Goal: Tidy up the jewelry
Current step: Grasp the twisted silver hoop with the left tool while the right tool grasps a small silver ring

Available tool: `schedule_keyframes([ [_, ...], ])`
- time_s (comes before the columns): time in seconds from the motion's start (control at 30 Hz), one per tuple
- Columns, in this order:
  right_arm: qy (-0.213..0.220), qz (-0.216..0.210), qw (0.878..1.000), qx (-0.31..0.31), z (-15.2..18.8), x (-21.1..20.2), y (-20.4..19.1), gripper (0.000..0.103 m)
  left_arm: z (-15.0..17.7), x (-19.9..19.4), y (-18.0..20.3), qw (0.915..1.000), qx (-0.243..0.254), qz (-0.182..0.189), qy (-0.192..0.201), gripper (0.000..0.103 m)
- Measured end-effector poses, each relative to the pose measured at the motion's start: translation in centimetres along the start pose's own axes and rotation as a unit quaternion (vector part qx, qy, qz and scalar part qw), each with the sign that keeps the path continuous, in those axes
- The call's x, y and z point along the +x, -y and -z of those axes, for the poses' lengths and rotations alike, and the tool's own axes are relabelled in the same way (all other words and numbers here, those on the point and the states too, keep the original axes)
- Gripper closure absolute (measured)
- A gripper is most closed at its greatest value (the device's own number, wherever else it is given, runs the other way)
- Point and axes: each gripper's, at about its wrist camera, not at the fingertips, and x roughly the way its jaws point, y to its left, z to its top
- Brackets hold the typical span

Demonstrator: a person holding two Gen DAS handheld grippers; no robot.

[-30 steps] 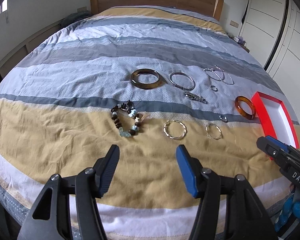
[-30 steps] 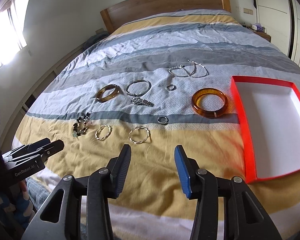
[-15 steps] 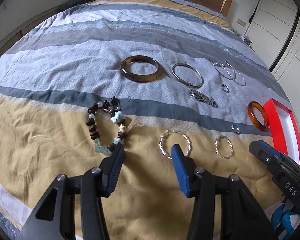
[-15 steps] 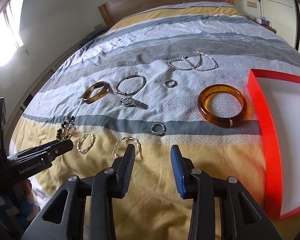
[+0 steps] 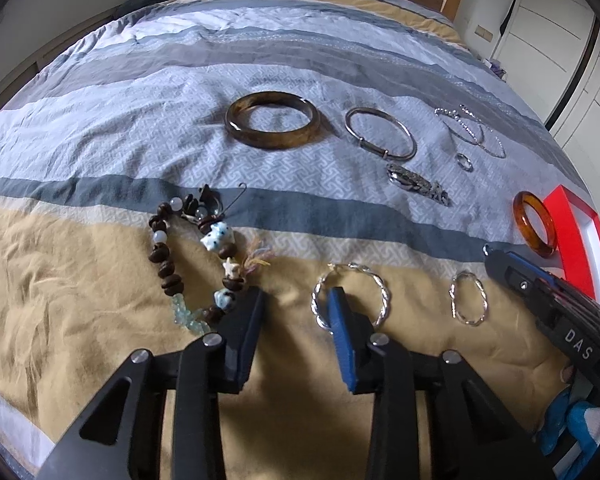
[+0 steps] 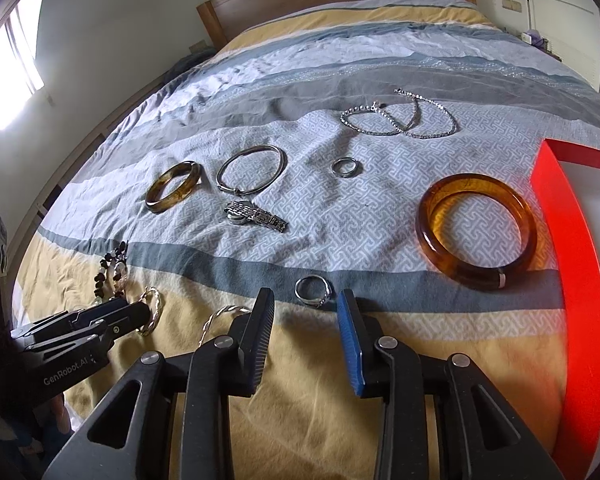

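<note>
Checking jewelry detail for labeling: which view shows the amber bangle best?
The right wrist view: the amber bangle lies large and whole beside the red tray. The left wrist view shows it small at the edge.

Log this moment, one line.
left gripper: jaws closing, nothing between, by twisted silver hoop | right gripper: jaws closing, nothing between, small silver ring ahead

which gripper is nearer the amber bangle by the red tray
Right. The right gripper sits just short of the amber bangle; the left gripper is farther off, by the beaded bracelet.
</note>
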Motion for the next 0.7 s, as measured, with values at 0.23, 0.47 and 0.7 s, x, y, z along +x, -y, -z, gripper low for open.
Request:
schedule_keyframes([
  [0.23,-0.009,0.007,1.0,0.001,-0.5,1.4,0.3,0.081,-0.1,0.3,0.5,0.9998,0.014,-0.01,0.005,0.092],
  [0.47,-0.009,0.013,1.0,-0.012,-0.4,1.3,0.1,0.084,-0.1,-0.7,0.3,0.9998,0.008,-0.011,0.016,0.098],
  [0.7,0.014,0.005,1.0,-0.018,-0.7,-1.5,-0.4,0.084,-0.3,-3.4,0.4,0.9993,0.006,-0.013,0.034,0.098],
])
